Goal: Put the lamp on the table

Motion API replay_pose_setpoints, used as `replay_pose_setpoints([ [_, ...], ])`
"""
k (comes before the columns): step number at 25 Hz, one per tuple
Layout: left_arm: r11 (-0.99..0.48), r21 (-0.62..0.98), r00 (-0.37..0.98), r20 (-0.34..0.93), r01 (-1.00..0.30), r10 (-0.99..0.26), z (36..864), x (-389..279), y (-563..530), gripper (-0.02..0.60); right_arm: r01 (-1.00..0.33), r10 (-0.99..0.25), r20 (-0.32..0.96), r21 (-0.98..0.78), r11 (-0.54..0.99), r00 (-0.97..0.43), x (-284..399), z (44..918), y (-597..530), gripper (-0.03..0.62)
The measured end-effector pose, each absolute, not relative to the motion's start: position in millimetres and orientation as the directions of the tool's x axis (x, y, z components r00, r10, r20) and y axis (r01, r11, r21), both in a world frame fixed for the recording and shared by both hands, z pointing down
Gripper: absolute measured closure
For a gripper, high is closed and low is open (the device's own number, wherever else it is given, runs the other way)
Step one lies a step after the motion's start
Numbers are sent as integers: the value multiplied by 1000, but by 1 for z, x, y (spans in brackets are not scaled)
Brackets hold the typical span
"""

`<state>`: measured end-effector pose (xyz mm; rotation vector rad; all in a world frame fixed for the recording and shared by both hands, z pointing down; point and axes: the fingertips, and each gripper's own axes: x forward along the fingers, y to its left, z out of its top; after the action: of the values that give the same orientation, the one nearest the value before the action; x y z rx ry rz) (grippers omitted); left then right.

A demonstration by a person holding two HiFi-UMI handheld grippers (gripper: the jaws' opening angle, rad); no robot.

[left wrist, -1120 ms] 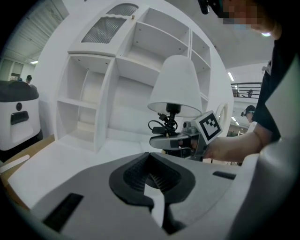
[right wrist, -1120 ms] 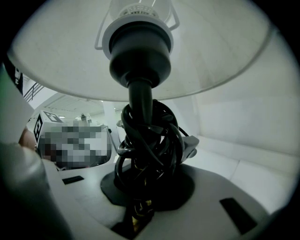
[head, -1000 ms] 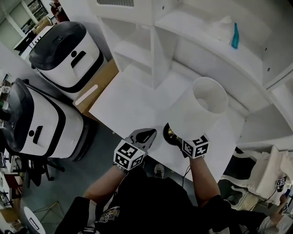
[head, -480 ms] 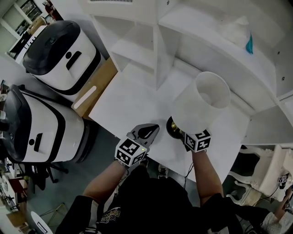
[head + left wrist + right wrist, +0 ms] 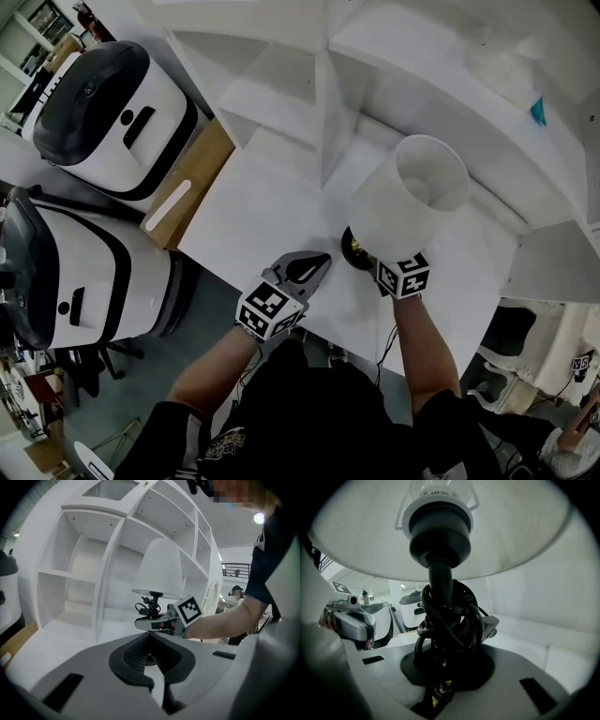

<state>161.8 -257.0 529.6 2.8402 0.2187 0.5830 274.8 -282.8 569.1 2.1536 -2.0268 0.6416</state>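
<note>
The lamp has a white shade (image 5: 412,197), a thin black stem wound with black cord (image 5: 443,625) and a dark round base (image 5: 353,251). It stands upright low over the white table (image 5: 253,216), near the front edge; whether the base touches I cannot tell. My right gripper (image 5: 380,265) is shut on the corded stem under the shade, seen close in the right gripper view (image 5: 440,681). My left gripper (image 5: 322,261) hovers to the left of the base, shut and holding nothing. In the left gripper view its jaws (image 5: 151,654) meet, with the lamp (image 5: 159,569) ahead.
A white shelf unit (image 5: 328,94) rises right behind the table, with a teal item (image 5: 538,111) on an upper shelf. Two white-and-black machines (image 5: 112,103) (image 5: 75,272) and a brown board (image 5: 183,192) stand at the left. A white chair (image 5: 562,356) is at the right.
Both grippers have moved further in over the table towards the shelf unit, and the lamp has come along and sunk a little. Neither jaw opening has changed.
</note>
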Motion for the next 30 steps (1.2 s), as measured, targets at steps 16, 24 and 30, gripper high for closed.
replay_pose_setpoints([
  [16,-952,271,908,347,143,236,546,181,-296,575,-979,-931,361,-162,-123,58,320,598,-346,522],
  [24,-952,275,911,343,135,228,545,181,-304,575,-982,-932,354,-137,-133,77,329,603,-361,522],
  [30,-954,272,912,345,127,220,546,179,-303,575,-983,-934,348,-131,-132,79,332,606,-365,523],
])
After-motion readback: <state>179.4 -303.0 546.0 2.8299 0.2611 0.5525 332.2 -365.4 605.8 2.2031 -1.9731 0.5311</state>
